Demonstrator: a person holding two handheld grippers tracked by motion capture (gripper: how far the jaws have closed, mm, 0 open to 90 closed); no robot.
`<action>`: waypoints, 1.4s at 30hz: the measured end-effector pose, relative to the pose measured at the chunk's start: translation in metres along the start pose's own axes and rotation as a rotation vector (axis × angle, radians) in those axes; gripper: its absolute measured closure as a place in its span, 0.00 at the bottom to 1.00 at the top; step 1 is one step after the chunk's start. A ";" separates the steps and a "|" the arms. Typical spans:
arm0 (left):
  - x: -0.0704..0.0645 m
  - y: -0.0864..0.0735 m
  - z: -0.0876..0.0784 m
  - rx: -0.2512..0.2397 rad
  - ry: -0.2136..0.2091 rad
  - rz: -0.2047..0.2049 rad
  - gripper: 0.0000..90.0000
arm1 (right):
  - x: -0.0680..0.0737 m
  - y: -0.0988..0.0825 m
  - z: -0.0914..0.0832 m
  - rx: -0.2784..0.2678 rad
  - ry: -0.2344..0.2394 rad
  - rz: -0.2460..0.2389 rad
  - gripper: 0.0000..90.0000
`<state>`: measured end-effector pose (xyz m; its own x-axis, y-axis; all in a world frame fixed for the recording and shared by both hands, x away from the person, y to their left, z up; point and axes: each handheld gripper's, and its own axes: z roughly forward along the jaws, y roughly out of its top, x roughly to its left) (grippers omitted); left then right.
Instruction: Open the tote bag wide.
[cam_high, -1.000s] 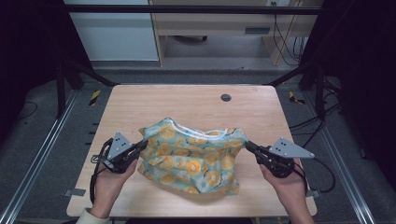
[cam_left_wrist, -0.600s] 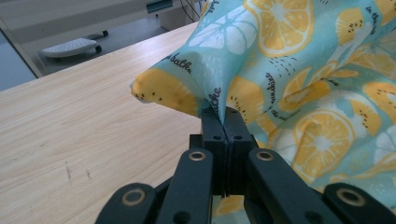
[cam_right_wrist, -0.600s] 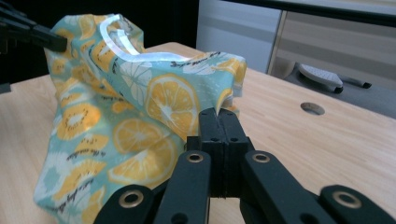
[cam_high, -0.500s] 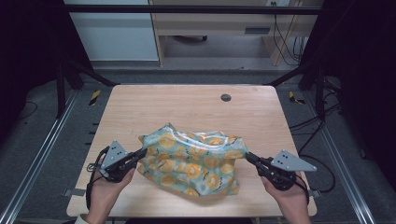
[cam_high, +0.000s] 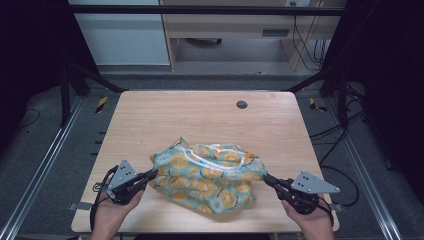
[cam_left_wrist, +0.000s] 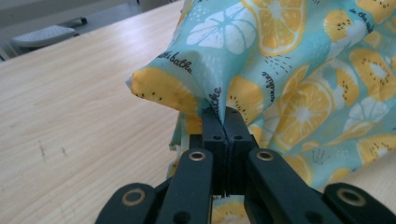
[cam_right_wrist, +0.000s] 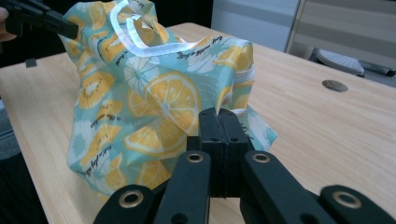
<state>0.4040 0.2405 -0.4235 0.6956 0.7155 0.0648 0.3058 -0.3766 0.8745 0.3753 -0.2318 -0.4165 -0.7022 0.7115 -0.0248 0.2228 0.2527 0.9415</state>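
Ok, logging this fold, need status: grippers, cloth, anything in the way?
Left gripper shut on fruit-print cloth. Right gripper shut on its other end. Cloth bunched, partly lifted. Table around it bare.

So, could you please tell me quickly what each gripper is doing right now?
Left gripper: closed on the teal, orange-slice-printed fabric bag.
Right gripper: closed on the same bag.

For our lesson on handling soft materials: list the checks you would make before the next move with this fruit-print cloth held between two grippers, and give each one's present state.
1. Left gripper shut on the fruit-print cloth: ok.
2. Right gripper shut on the cloth's other end: ok.
3. Cloth spread flat: not ok, it sags bunched between the grippers.
4. White trim free of both grippers: ok.
5. Bare table beyond the cloth: ok.
6. Lower edge of the cloth lifted off the table: cannot tell.
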 end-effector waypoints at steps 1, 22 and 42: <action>0.000 -0.001 0.000 0.004 -0.003 0.002 1.00 | 0.001 -0.002 0.000 0.010 0.003 -0.010 1.00; -0.009 -0.018 0.012 0.136 -0.084 0.067 1.00 | 0.002 -0.016 0.004 0.131 0.059 -0.068 1.00; -0.020 -0.029 0.043 0.314 -0.123 0.183 1.00 | 0.012 -0.028 0.028 0.334 0.117 -0.171 1.00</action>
<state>0.4089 0.2121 -0.4711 0.8240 0.5509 0.1321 0.3398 -0.6671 0.6629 0.3789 -0.2120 -0.4530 -0.8161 0.5663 -0.1156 0.2902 0.5744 0.7654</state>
